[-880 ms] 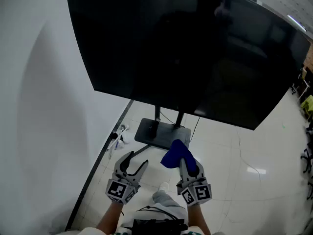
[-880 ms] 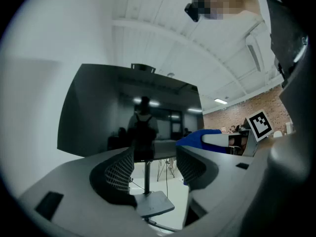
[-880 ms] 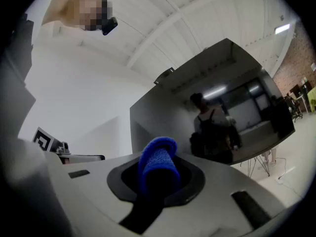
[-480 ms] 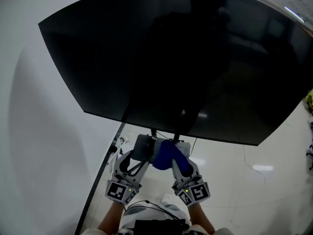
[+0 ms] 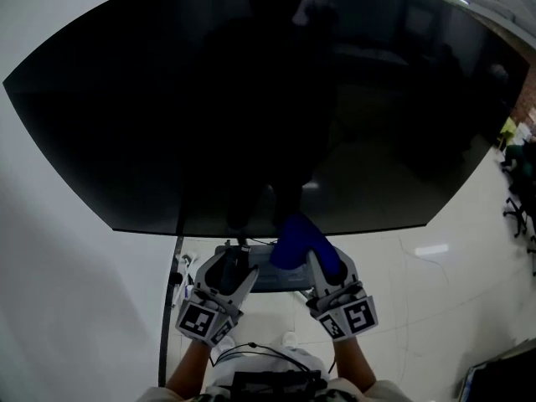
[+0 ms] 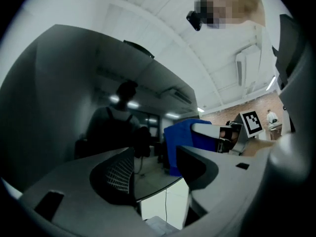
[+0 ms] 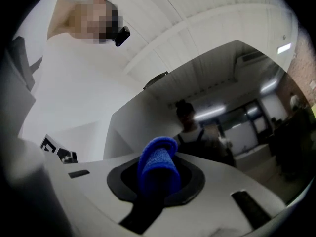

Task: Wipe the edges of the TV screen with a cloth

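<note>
Hanging just below the bottom edge of the dark TV screen (image 5: 251, 99), left of centre: left gripper (image 5: 234, 268), jaws spread wide, nothing between them. Just beside it on the right: right gripper (image 5: 327, 266), jaws pinched narrow on a folded blue cloth (image 5: 295, 239). Cloth standing up out of the jaws, top meeting the screen's lower edge near its middle; actual contact unclear. Beneath both grippers, grey stand base (image 5: 276, 280).

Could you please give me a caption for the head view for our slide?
Right tool holds a blue cloth by the TV screen's lower edge; left tool open and empty.
</note>
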`<state>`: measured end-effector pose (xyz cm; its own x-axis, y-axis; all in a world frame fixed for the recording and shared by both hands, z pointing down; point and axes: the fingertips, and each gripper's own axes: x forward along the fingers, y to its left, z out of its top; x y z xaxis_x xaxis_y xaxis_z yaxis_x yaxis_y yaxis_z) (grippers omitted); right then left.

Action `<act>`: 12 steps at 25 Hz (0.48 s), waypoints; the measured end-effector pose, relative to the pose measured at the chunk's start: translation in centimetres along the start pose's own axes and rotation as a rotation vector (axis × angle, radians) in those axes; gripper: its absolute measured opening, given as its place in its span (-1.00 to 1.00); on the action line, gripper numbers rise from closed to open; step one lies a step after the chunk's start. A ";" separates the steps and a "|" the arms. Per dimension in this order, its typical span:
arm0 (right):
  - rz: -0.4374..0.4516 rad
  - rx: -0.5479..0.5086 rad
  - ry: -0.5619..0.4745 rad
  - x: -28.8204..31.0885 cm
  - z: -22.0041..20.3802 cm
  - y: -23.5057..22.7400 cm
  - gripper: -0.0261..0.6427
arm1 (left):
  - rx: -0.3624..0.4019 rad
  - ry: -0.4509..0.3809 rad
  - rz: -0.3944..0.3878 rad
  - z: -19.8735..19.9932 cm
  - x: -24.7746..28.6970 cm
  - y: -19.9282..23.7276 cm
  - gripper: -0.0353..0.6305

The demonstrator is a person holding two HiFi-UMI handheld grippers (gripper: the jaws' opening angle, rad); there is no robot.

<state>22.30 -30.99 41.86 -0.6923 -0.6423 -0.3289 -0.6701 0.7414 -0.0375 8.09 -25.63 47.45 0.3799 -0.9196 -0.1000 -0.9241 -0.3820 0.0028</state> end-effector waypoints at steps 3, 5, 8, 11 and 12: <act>-0.030 -0.090 -0.097 1.8 4.9 -0.2 -0.71 | 0.017 0.004 -0.110 0.9 1.6 0.4 -0.16; -0.033 -0.184 -0.170 3.6 9.3 0.1 -0.71 | 0.034 0.021 -0.185 1.5 2.7 0.2 -0.16; -0.035 -0.350 -0.266 6.7 16.1 1.3 -0.71 | 0.010 0.039 -0.289 2.8 3.4 -0.5 -0.16; -0.032 -0.520 -0.376 10.5 24.1 3.2 -0.71 | 0.003 0.014 -0.369 5.7 3.8 -0.6 -0.16; -0.031 -0.586 -0.405 11.7 26.7 4.1 -0.71 | 0.004 0.005 -0.393 6.3 3.9 -0.6 -0.16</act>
<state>18.58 -30.27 12.69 -0.5926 -0.4542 -0.6652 -0.8005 0.4239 0.4237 9.90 -28.41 40.78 0.7051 -0.7037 -0.0879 -0.7083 -0.7049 -0.0384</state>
